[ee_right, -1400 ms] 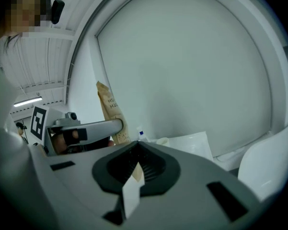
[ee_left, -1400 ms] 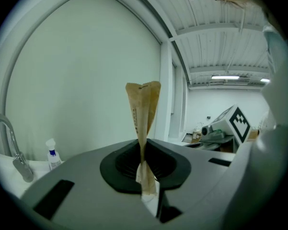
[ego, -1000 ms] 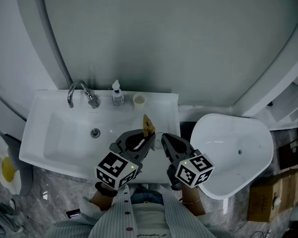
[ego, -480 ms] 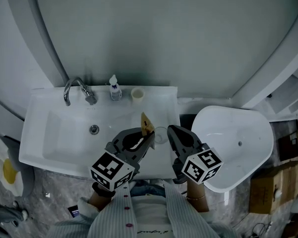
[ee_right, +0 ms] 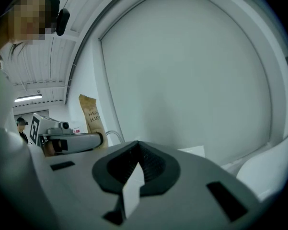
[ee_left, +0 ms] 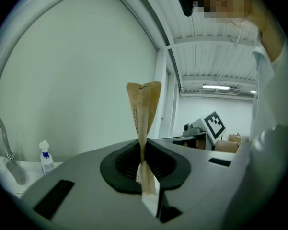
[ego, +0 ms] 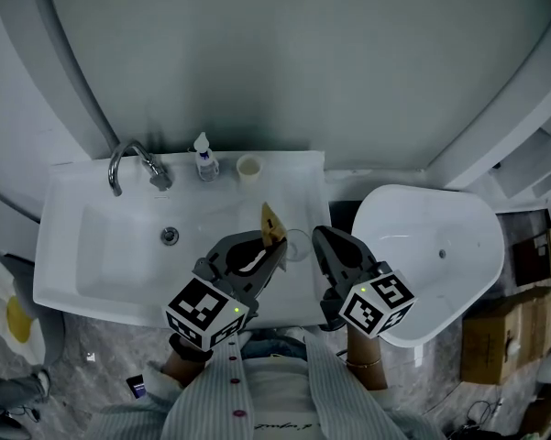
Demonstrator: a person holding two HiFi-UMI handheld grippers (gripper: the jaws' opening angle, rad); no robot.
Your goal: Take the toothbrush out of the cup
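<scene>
Your left gripper [ee_left: 144,172] was clamped low on the paper-wrapped toothbrush [ego: 272,220], likely to keep it upright for a straight lift. It stood beside the glass cup [ego: 296,248], probably clear of it. Your right gripper [ee_right: 134,176] was closed and empty.

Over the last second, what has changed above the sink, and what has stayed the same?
Nothing clearly moved; only the view itself drifted a little. The left hand-held gripper stays shut on the paper-wrapped toothbrush, held upright over the right end of the sink. The right hand-held gripper stays shut and empty beside it. The tap, bottle and small cup stand unchanged at the back.
</scene>
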